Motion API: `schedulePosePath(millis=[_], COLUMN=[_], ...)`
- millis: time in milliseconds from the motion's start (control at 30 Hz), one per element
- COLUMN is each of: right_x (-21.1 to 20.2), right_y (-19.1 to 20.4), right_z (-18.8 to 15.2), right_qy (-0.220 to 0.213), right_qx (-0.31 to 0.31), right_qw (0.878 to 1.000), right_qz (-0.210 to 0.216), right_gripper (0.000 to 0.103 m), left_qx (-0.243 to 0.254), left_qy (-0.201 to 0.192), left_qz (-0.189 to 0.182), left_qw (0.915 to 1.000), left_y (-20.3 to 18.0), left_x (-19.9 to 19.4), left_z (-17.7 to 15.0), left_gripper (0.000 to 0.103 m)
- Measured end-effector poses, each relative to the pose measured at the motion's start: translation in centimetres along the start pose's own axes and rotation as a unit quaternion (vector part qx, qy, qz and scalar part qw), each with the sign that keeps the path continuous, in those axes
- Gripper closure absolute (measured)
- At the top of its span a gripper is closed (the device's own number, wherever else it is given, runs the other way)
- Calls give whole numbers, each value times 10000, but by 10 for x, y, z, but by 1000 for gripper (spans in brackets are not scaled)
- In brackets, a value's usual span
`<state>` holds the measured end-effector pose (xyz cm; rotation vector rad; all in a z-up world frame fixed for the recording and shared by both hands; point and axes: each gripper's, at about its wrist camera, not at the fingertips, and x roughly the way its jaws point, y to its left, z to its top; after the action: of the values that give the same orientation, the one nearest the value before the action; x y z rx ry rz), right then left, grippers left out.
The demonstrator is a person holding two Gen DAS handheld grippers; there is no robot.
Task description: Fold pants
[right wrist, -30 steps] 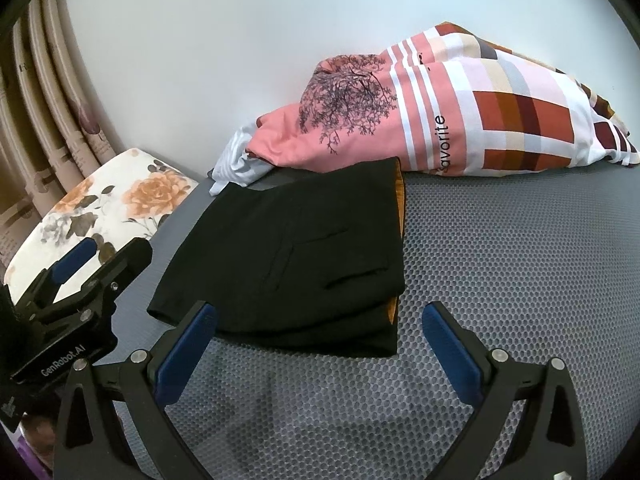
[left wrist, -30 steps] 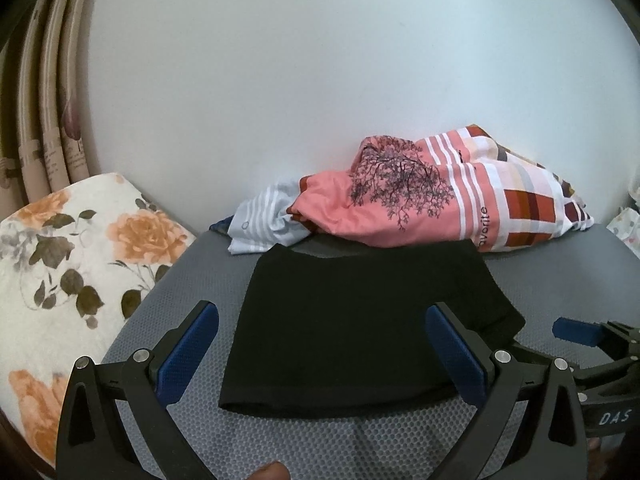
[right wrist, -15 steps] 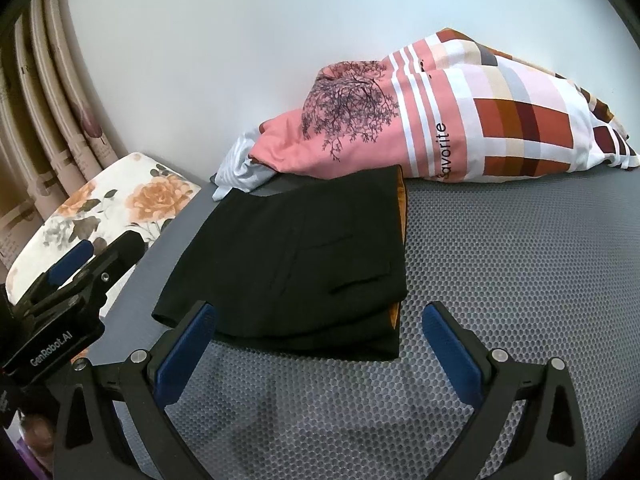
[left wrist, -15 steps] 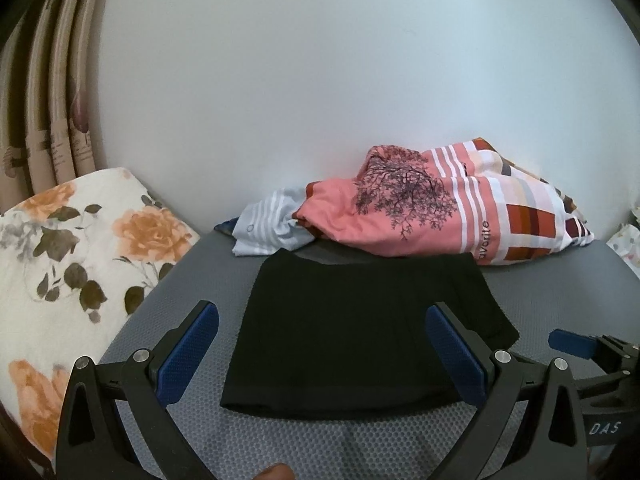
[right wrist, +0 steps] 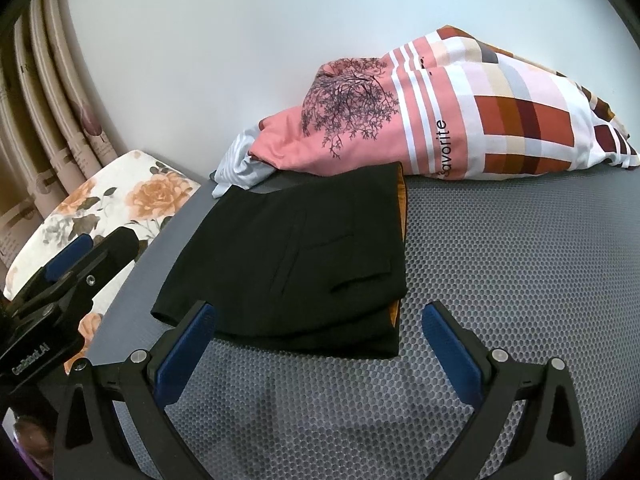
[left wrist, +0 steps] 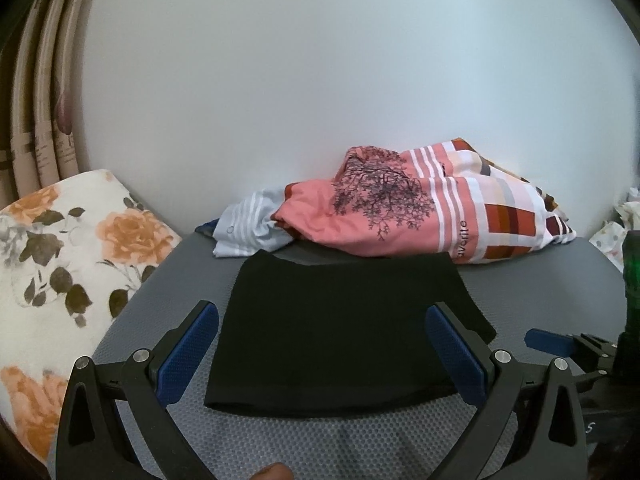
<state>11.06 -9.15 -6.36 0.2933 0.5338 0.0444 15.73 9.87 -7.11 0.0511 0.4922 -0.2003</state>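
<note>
The black pants are seen folded into a compact stack on the grey mat, near the pink pillow. Both the left gripper and right gripper are held spread wide, empty; the folding is judged done, with only a tidy-up perhaps called for

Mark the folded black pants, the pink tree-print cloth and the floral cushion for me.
black pants [right wrist: 304,256], right wrist view, middle of the top layer.
pink tree-print cloth [right wrist: 360,128], right wrist view, on the tree print.
floral cushion [left wrist: 80,248], left wrist view, middle of its top face.

Bare grey mat right of pants, clothes pile behind
</note>
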Motion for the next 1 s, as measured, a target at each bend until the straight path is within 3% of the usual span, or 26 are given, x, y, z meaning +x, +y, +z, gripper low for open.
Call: schedulePosePath(millis=[500, 1000], right_x=[1, 6], right_y=[-1, -3], right_z=[-4, -7], right_qy=[31, 88], right_qx=[10, -49], right_qw=[10000, 9999], right_qz=[-5, 25], right_gripper=[0, 0], left_qx=[-169, -42], left_qy=[102, -178], left_qz=[-216, 285], left_qw=[9996, 9994], left_y=[2, 1], left_x=[1, -1], left_z=[2, 0], left_gripper=[0, 0])
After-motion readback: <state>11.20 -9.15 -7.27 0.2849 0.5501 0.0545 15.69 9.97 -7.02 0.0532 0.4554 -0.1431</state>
